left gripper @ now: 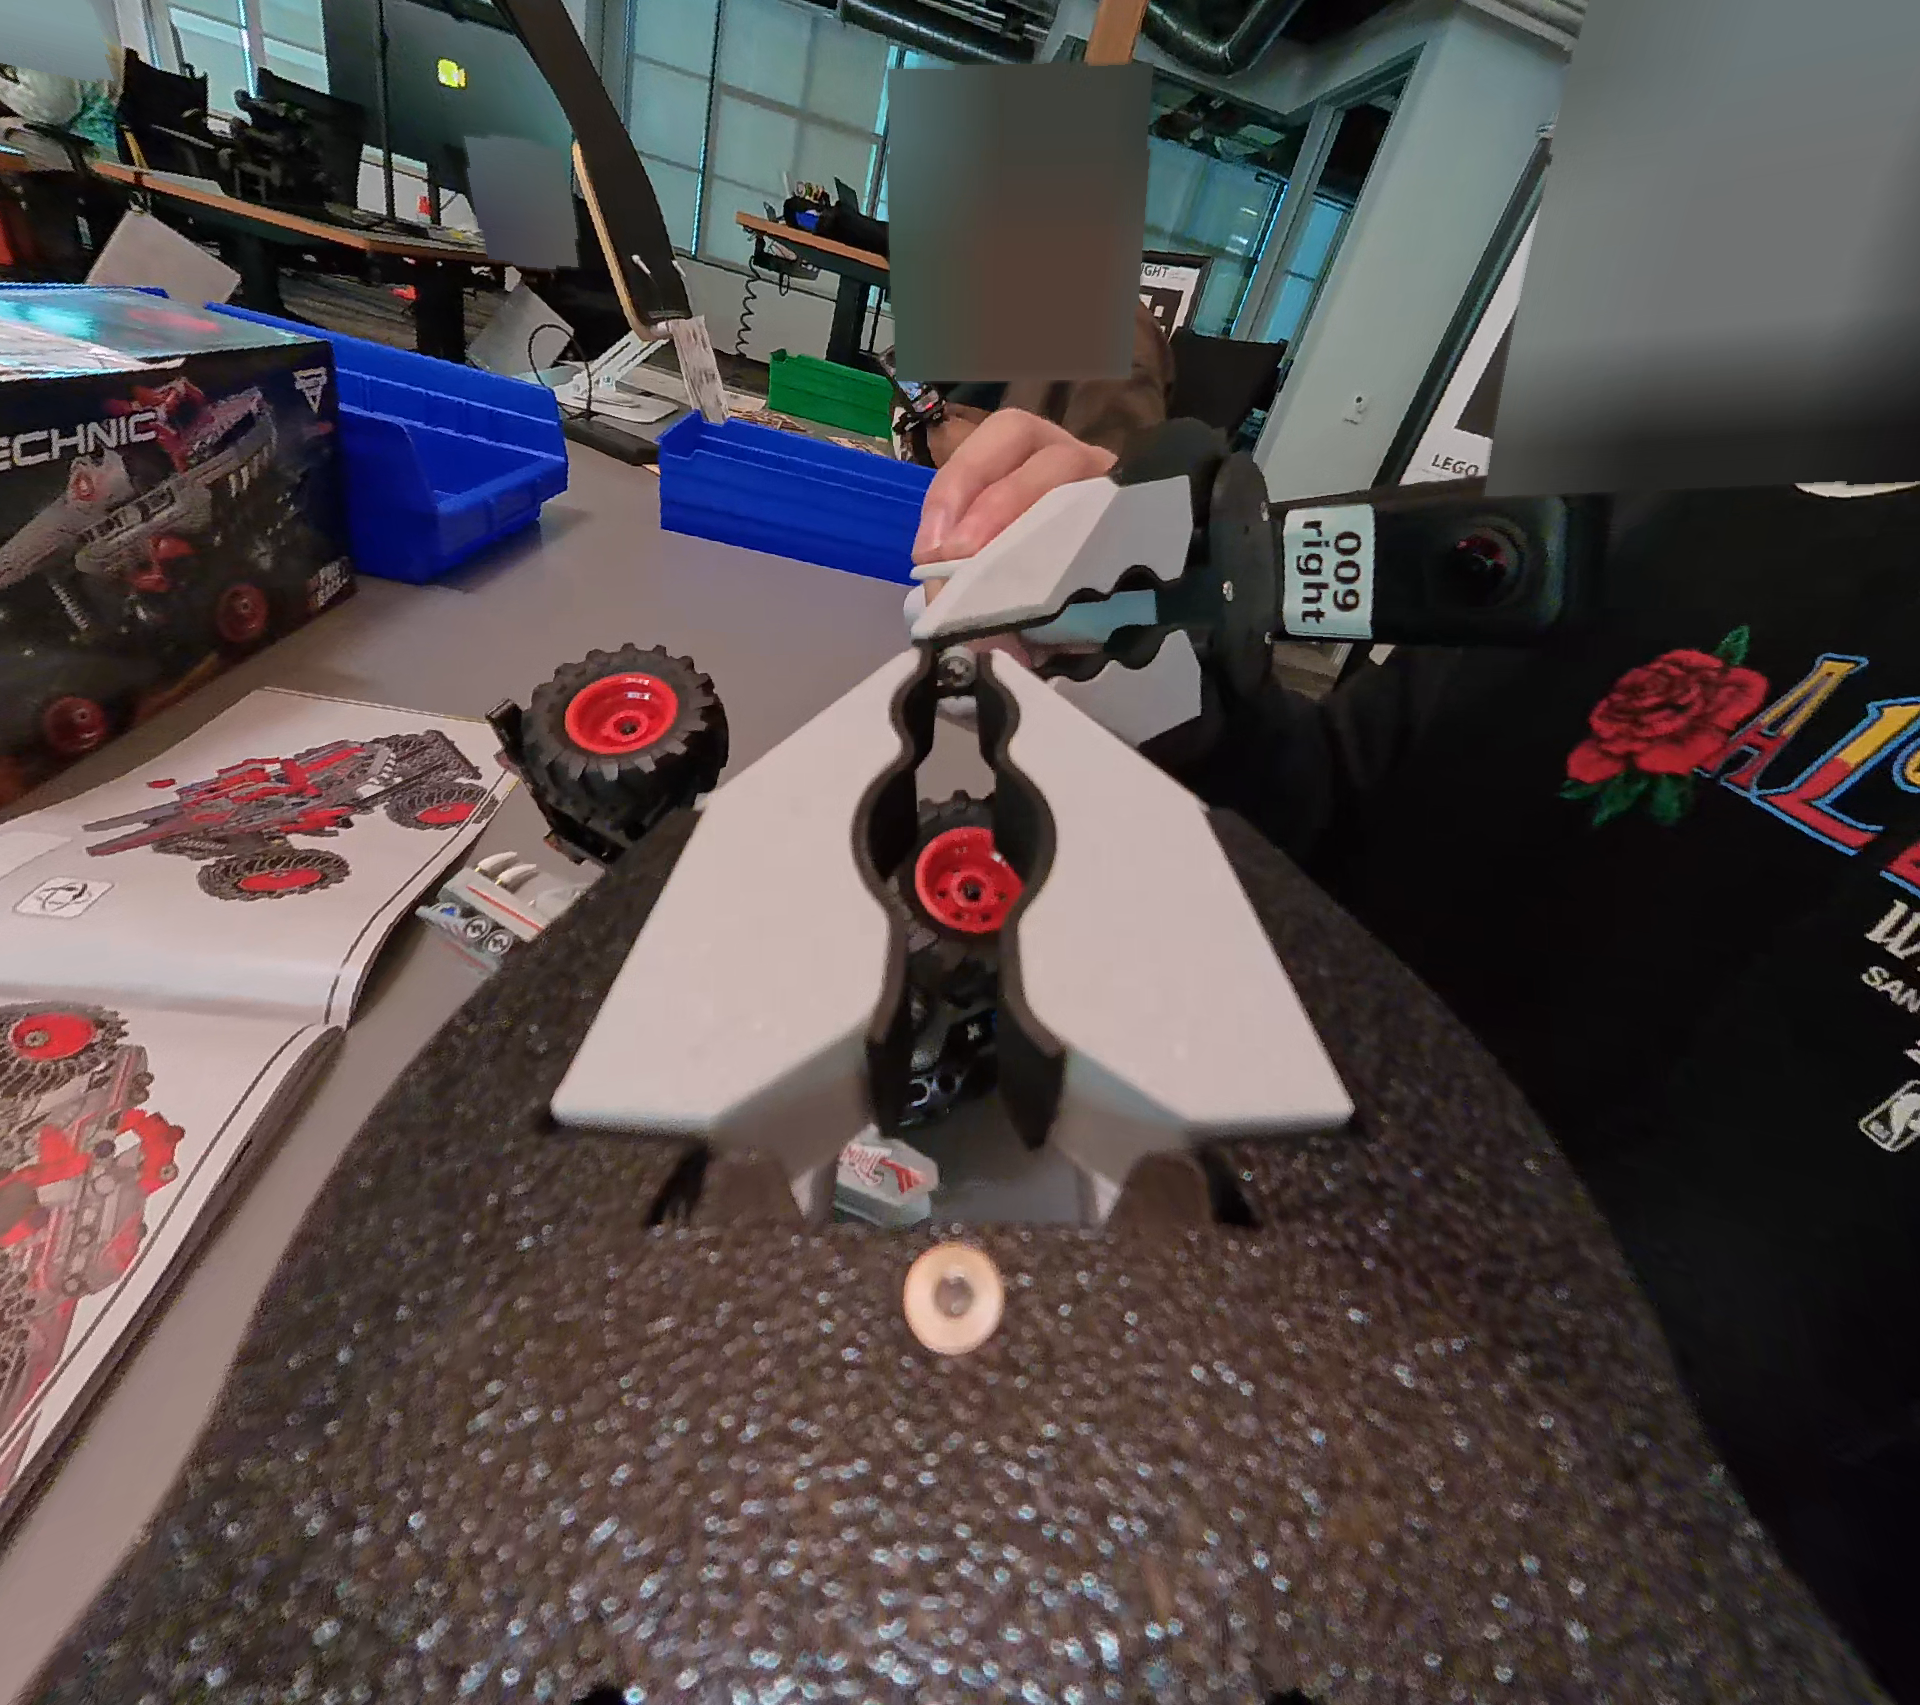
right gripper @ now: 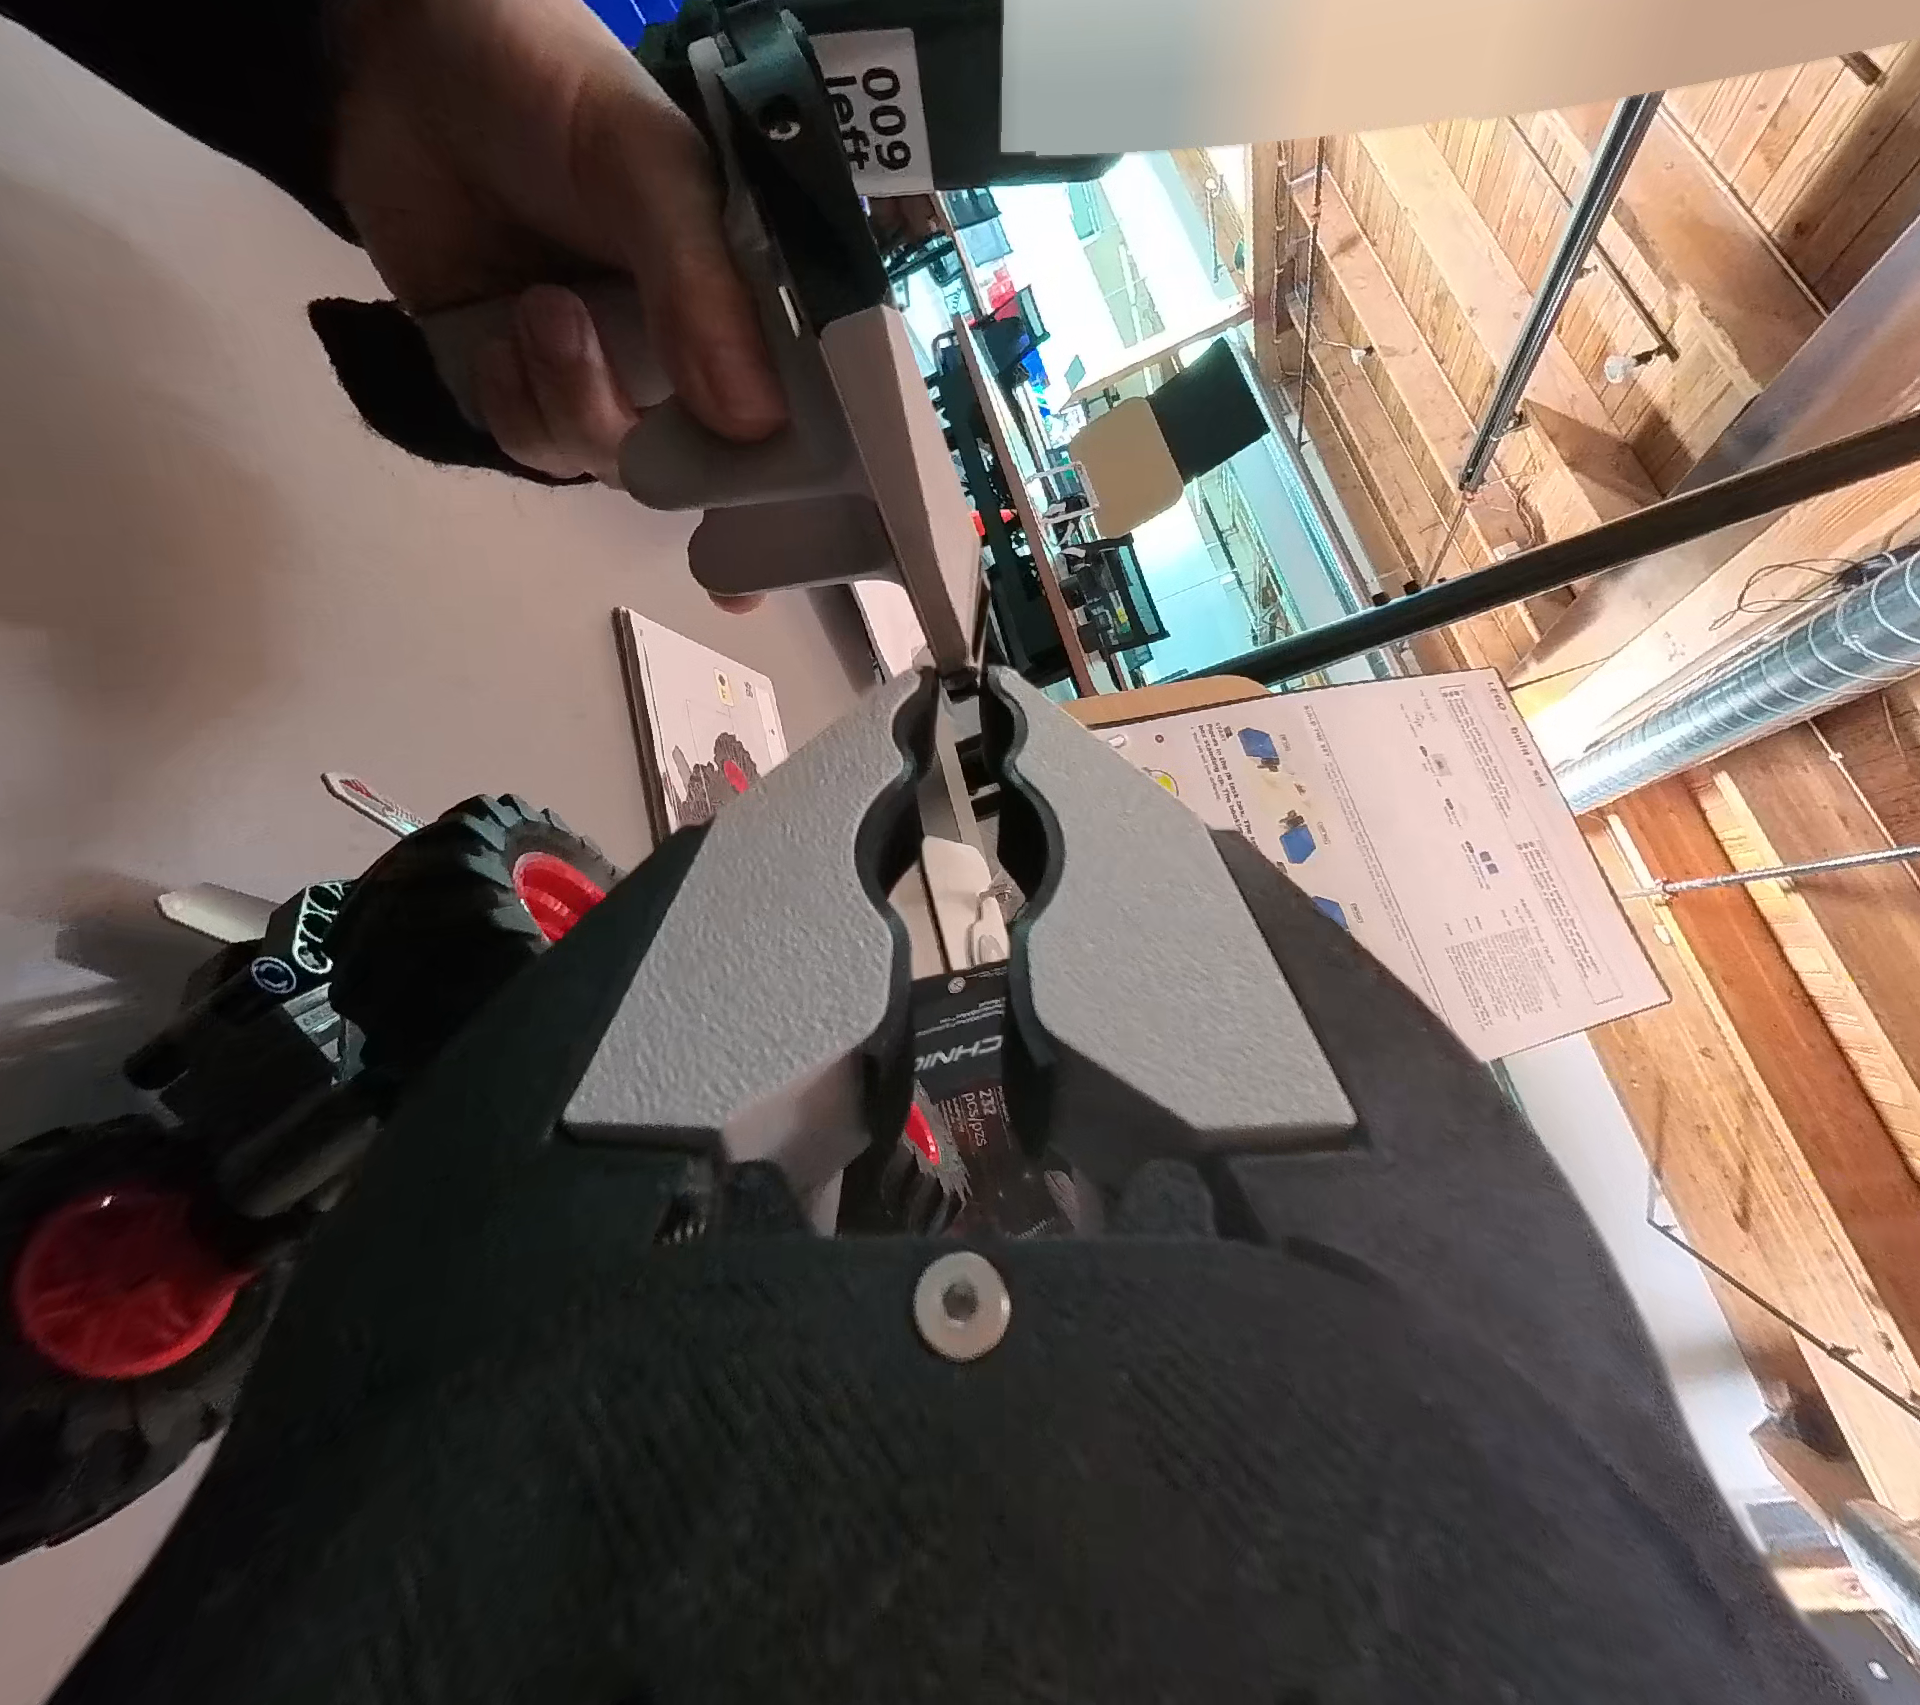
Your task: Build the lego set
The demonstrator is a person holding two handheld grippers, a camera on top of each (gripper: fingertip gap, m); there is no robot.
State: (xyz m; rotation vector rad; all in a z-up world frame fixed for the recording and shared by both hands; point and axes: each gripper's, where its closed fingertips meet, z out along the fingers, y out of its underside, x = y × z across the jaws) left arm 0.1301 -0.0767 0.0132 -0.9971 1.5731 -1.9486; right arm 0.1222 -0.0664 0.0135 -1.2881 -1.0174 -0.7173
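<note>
Left wrist view: lettered lego box (left gripper: 156, 533)

Both views are bright w/ daylight from big windows (left gripper: 748, 128) at the back. Strong fisheye bend at the edges. The surface (right gripper: 156, 512) is overexposed in the right wrist view, w/ soft shadows. Near wheels (right gripper: 114, 1292) are blurred; smooth blur patches cover some areas.

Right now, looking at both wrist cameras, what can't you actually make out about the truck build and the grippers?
- Left wrist view: the left gripper covers most of the truck chassis; only one red wheel hub shows through the finger gap.
- Both views: what is pinched where the left gripper tip meets the right gripper is too small to tell.
- Right wrist view: the truck is blurred and cut off at the left edge.
</note>
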